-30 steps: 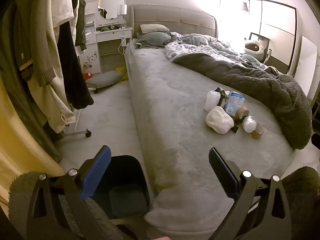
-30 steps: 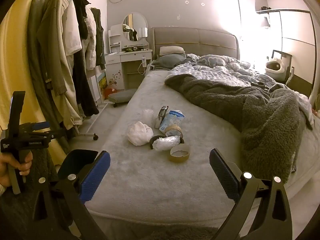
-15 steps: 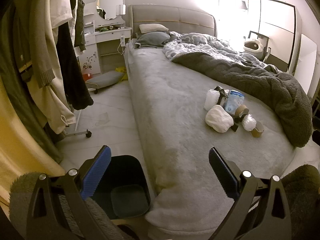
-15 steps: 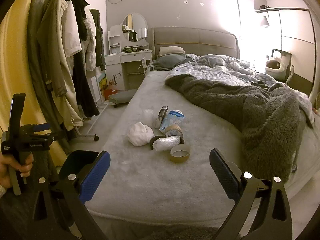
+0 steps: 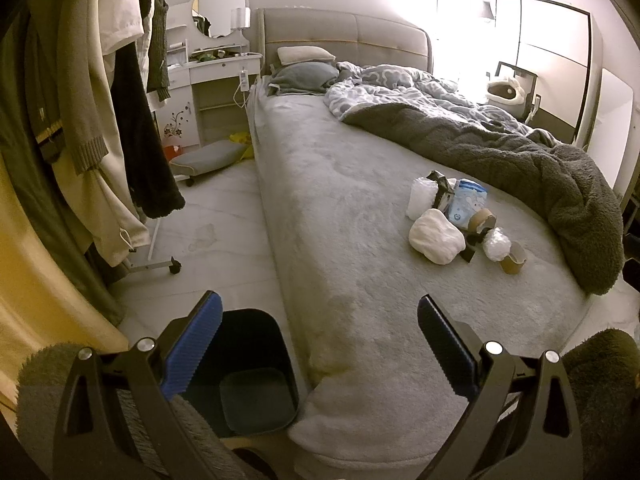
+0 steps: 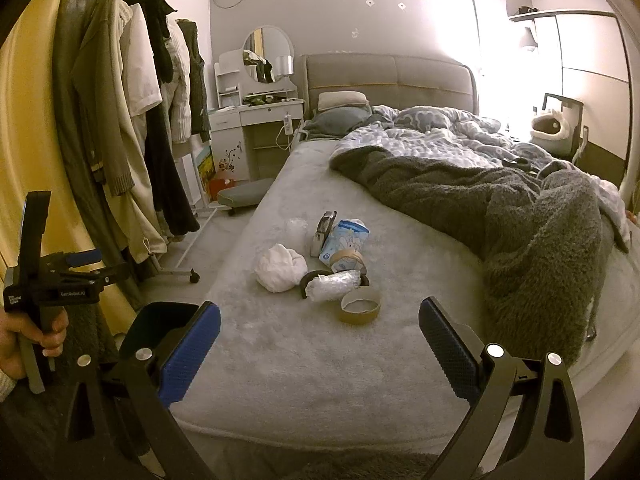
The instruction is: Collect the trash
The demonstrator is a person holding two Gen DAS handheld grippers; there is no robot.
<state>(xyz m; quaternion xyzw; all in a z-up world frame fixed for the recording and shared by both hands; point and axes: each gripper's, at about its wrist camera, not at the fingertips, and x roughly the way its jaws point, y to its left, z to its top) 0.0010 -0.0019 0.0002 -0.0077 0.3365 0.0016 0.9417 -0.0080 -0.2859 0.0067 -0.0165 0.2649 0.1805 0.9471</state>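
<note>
None of the trash has gone in yet, as far as I can judge: the dark bin (image 5: 256, 376) on the floor at the foot corner of the bed (image 5: 360, 208) looks empty inside, and the whole heap lies on the grey cover. I count a white crumpled wad (image 6: 281, 267), a clear plastic ball (image 6: 333, 285), a cardboard tape ring (image 6: 360, 305) nearest me, a second tape roll (image 6: 347, 259), a blue-and-white packet (image 6: 345, 237), a dark wrapper (image 6: 322, 229) standing beside it, and a cloudy bag (image 6: 297, 229) behind. They sit touching or just beside one another, well apart from the bin.

My right gripper (image 6: 320, 344) has its jaws spread wide, gripping nothing, aimed at the heap but short of it. My left gripper (image 5: 318, 338) also has its jaws spread wide and bare, hovering over the bin and the bed's corner. Everything is left to do.
</note>
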